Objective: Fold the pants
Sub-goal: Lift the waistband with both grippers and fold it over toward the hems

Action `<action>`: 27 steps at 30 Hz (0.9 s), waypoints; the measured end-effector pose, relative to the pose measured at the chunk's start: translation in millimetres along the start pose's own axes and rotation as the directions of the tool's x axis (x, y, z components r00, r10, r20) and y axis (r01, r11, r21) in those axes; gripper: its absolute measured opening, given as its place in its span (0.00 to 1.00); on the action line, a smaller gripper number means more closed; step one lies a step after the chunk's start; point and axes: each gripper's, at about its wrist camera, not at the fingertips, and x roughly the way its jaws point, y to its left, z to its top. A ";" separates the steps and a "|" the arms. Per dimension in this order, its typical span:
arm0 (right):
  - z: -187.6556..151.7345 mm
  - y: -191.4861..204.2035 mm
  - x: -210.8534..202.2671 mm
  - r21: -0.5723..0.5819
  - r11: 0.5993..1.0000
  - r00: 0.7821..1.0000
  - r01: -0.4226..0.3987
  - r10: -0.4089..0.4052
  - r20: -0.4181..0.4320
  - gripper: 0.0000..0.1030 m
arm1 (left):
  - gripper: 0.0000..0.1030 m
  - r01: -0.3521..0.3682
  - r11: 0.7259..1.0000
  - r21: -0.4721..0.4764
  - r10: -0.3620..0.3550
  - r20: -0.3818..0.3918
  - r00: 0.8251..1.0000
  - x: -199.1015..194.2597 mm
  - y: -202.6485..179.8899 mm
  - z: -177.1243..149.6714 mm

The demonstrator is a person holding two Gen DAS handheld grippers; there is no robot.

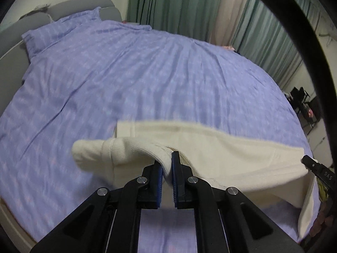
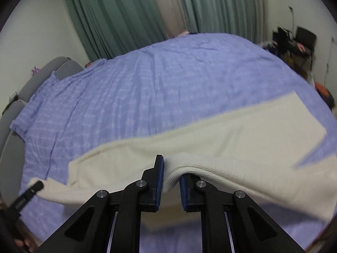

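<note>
Cream knit pants (image 1: 210, 147) lie stretched across the near part of a bed with a lilac sheet (image 1: 126, 73). My left gripper (image 1: 167, 162) is shut on a raised fold of the pants' near edge, and the cloth bulges up between its blue pads. In the right wrist view, the pants (image 2: 242, 139) run from lower left to upper right. There my right gripper (image 2: 171, 168) is shut on another lifted fold of the near edge. The right gripper's tip (image 1: 309, 162) shows at the pants' right end in the left wrist view; the left gripper's tip (image 2: 35, 186) shows at lower left in the right wrist view.
A grey padded headboard (image 1: 84, 4) and a lilac pillow (image 1: 63, 29) lie at the bed's far left. Green curtains (image 2: 126, 16) hang behind the bed. Dark furniture and clutter (image 2: 294, 40) stand by the bed's far right corner. The lilac sheet (image 2: 147, 84) beyond the pants is bare.
</note>
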 end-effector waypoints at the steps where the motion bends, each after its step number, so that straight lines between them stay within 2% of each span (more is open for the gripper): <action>1: 11.0 4.8 15.9 -0.016 1.000 1.000 0.001 -0.001 -0.007 0.15 | 0.09 -0.008 1.000 0.007 0.008 0.000 1.000 10.9 -0.4 8.9; 3: 27.8 11.2 49.7 -0.036 0.999 0.999 0.001 -0.003 -0.039 0.14 | 0.09 -0.023 1.000 0.006 0.023 -0.019 1.000 41.1 -0.3 26.8; 7: 42.8 16.6 108.0 -0.076 0.997 0.993 0.021 -0.030 -0.115 0.15 | 0.09 -0.050 0.998 0.023 0.051 -0.075 0.996 90.9 0.8 41.7; 15: 39.4 21.1 175.2 -0.103 0.993 0.968 0.062 -0.085 -0.236 0.17 | 0.11 -0.096 0.990 0.101 0.112 -0.169 0.979 158.1 -7.8 53.4; 17: 39.8 20.3 180.8 -0.092 0.994 0.961 0.058 -0.081 -0.266 0.26 | 0.14 -0.104 0.988 0.115 0.127 -0.215 0.968 172.3 -5.6 55.7; 19: 41.4 22.7 177.7 -0.085 0.996 0.958 0.024 -0.047 -0.283 0.51 | 0.16 -0.114 0.985 0.133 0.144 -0.243 0.959 174.9 -8.3 57.8; 21: 42.8 31.5 165.4 -0.090 0.996 0.962 -0.012 -0.013 -0.273 0.64 | 0.46 -0.138 0.978 0.158 0.170 -0.211 0.963 159.6 -14.0 59.7; 22: 43.0 35.8 158.9 -0.099 0.995 0.965 -0.015 -0.012 -0.264 0.66 | 0.77 -0.165 0.970 0.178 0.194 -0.159 0.968 145.2 -18.4 62.2; 23: 42.3 41.2 150.0 -0.108 0.994 0.965 -0.024 -0.005 -0.261 0.67 | 0.85 -0.175 0.966 0.191 0.197 -0.103 0.975 128.7 -21.7 63.4; 25: 39.3 46.6 128.4 -0.100 0.993 0.964 -0.065 0.037 -0.262 0.67 | 0.85 -0.173 0.960 0.219 0.188 -0.051 0.981 105.4 -25.5 66.1; 27: 38.0 48.2 102.9 -0.107 0.991 0.972 -0.082 0.055 -0.228 0.68 | 0.85 -0.140 0.955 0.260 0.157 -0.044 0.987 79.2 -34.1 62.6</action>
